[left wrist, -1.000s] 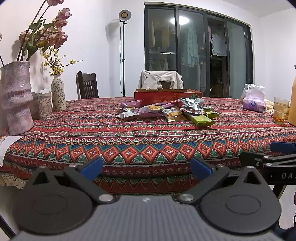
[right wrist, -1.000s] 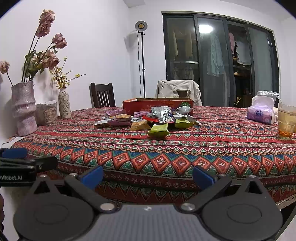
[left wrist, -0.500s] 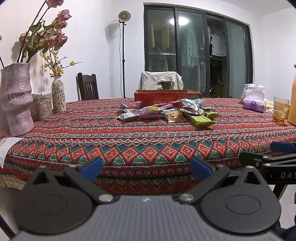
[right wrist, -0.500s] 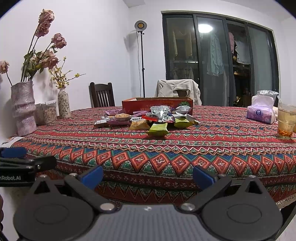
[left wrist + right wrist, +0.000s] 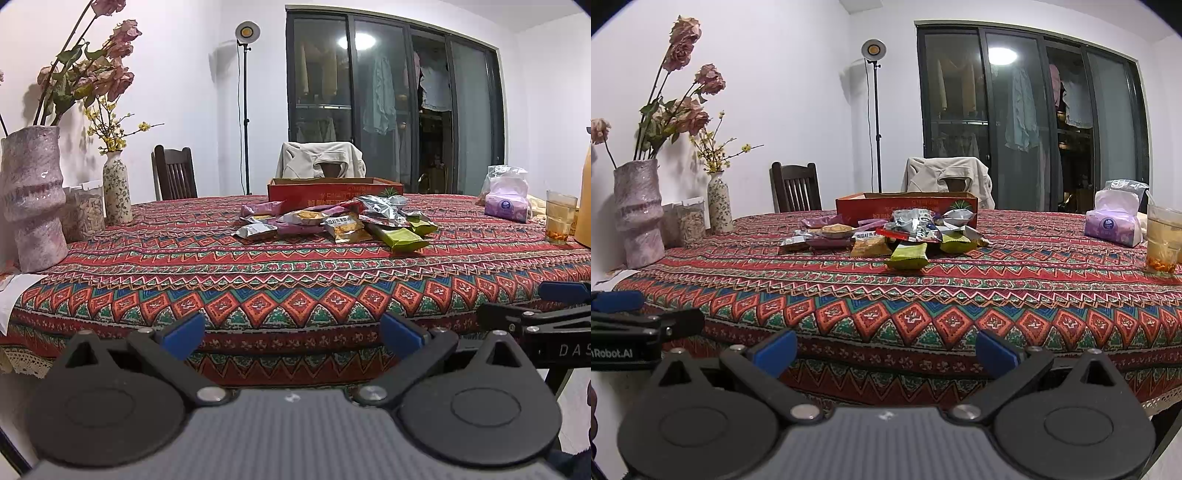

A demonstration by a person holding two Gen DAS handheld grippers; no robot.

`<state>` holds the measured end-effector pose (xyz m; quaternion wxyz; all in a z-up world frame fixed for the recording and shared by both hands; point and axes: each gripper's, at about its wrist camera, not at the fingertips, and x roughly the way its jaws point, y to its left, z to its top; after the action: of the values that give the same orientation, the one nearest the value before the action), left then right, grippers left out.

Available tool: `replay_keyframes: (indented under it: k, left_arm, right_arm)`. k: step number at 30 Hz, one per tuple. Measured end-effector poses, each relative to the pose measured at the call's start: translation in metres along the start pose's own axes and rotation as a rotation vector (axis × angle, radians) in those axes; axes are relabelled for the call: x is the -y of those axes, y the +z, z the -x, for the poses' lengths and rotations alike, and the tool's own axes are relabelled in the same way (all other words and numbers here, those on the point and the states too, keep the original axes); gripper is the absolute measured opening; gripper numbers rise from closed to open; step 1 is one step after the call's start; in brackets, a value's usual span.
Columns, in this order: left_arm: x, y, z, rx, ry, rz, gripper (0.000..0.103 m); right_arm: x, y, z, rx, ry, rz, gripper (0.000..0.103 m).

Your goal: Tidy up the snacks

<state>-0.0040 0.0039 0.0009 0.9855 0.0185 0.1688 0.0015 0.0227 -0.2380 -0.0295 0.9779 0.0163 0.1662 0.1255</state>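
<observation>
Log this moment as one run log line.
left gripper open, empty | right gripper open, empty | snack packets piled before red box | none grasped

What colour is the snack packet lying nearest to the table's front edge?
Light green: the snack packet, best seen in the right wrist view.

Two vases [image 5: 31, 195] [image 5: 117, 188], one red box [image 5: 332, 190], two green packets [image 5: 400, 238] [image 5: 421, 225] and one drinking glass [image 5: 560, 216] lie ahead of the gripper [image 5: 291, 334]. One tissue pack [image 5: 506, 201] sits ahead-right. Other heaped snack packets [image 5: 332, 221] overlap too much to count.
</observation>
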Motion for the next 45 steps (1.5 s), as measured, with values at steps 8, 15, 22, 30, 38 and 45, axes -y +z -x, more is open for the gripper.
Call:
replay_keyframes:
  k: [8,15,22,30,38,45]
  left_arm:
    - [0.000,0.000,0.000,0.000,-0.001,0.001,0.103]
    - [0.000,0.000,0.000,0.000,0.000,0.000,0.103]
    - [0.000,0.001,0.000,0.000,0.000,0.000,0.103]
    - [0.002,-0.002,-0.001,-0.005,-0.002,0.001,0.103]
    - [-0.002,0.006,-0.017,0.016,0.019,-0.017,0.103]
    - [-0.013,0.026,-0.067,-0.016,0.038,0.029,0.103]
  right_arm:
    - [0.000,0.000,0.000,-0.001,0.001,0.000,0.103]
    - [0.000,0.000,0.000,-0.002,0.001,0.001,0.103]
    - [0.000,0.000,0.000,-0.003,0.001,0.000,0.103]
    - [0.000,0.000,0.000,-0.003,0.002,0.000,0.103]
    - [0.001,0.007,-0.002,0.034,-0.016,0.024,0.103]
    - [0.022,0.034,-0.039,0.072,-0.060,0.030,0.103]
